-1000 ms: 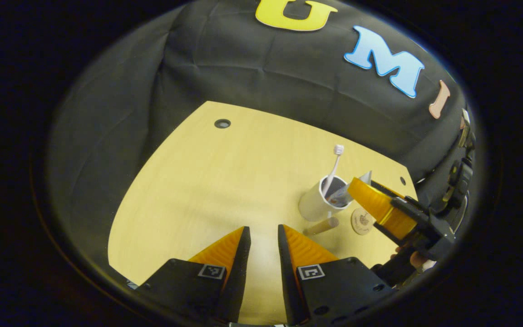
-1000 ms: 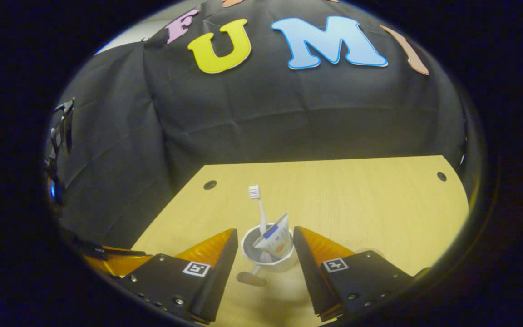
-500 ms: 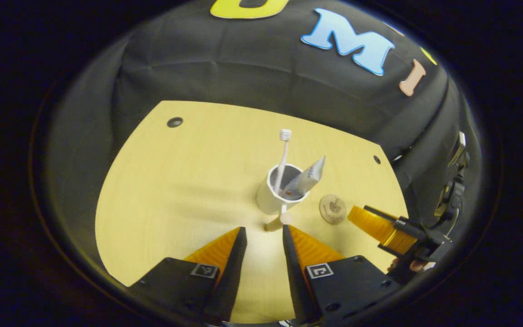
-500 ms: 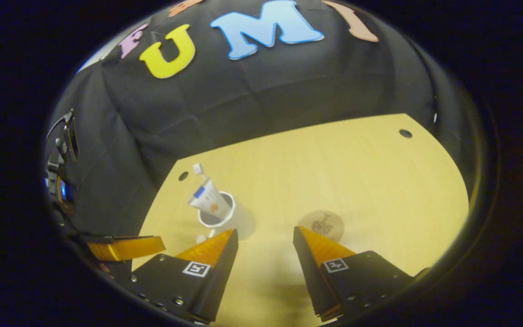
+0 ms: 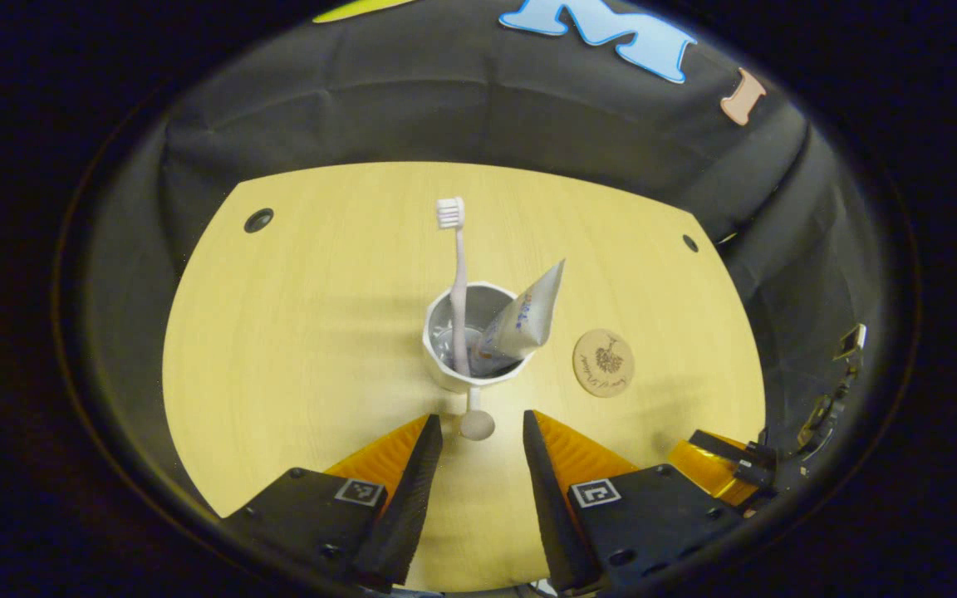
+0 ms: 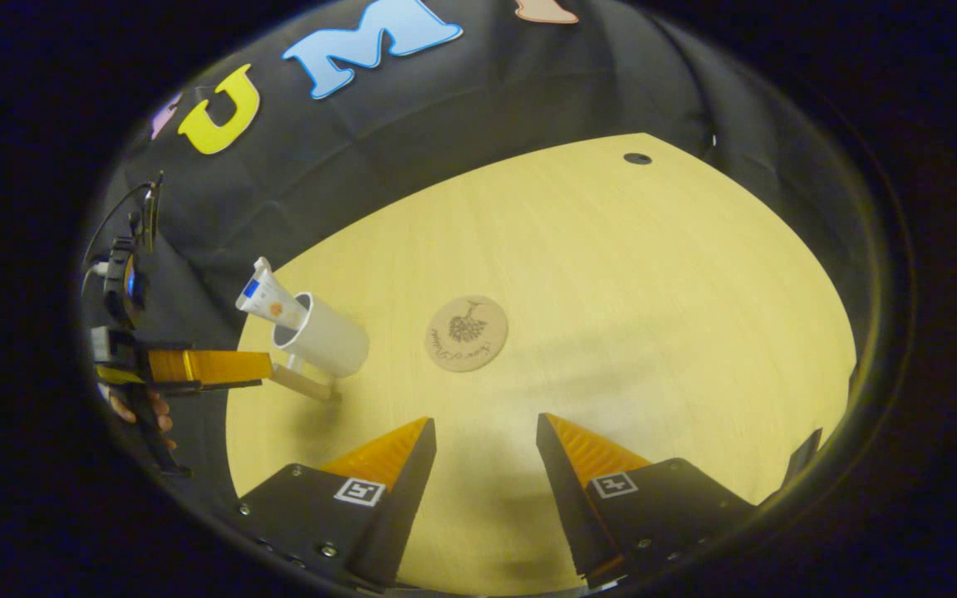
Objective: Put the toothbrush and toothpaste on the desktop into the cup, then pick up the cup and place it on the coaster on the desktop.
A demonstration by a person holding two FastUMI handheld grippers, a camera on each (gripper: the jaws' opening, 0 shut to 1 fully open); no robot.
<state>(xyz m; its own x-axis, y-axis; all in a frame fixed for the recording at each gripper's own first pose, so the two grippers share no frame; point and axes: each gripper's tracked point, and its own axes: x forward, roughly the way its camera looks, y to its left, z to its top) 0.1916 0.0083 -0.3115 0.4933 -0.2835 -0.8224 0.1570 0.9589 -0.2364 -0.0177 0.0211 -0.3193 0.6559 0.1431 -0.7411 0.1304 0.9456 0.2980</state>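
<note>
A white cup (image 5: 455, 375) stands mid-table with a white toothbrush (image 5: 456, 266) upright in it and a toothpaste tube (image 5: 524, 314) leaning out to the right. Its stick handle (image 5: 476, 424) points at my left gripper (image 5: 480, 422), which is open, the handle's round end showing in the gap between the fingertips. A round wooden coaster (image 5: 604, 363) lies bare just right of the cup. In the right gripper view the cup (image 6: 325, 339), the tube (image 6: 265, 299) and the left gripper (image 6: 208, 366) are at far left, the coaster (image 6: 467, 333) lies ahead, and my right gripper (image 6: 485, 422) is open and holds nothing.
The pale wooden table (image 5: 279, 332) has small round holes near its far corners (image 5: 258, 220). Black cloth walls close it in behind and at the sides. The right gripper (image 5: 719, 458) sits low at the table's right edge. A hand (image 6: 136, 409) holds the left gripper.
The right gripper has let go of the tube in the cup and drawn back to the right. The left gripper has swung to face the cup, come closer, and its fingers have spread wider.
</note>
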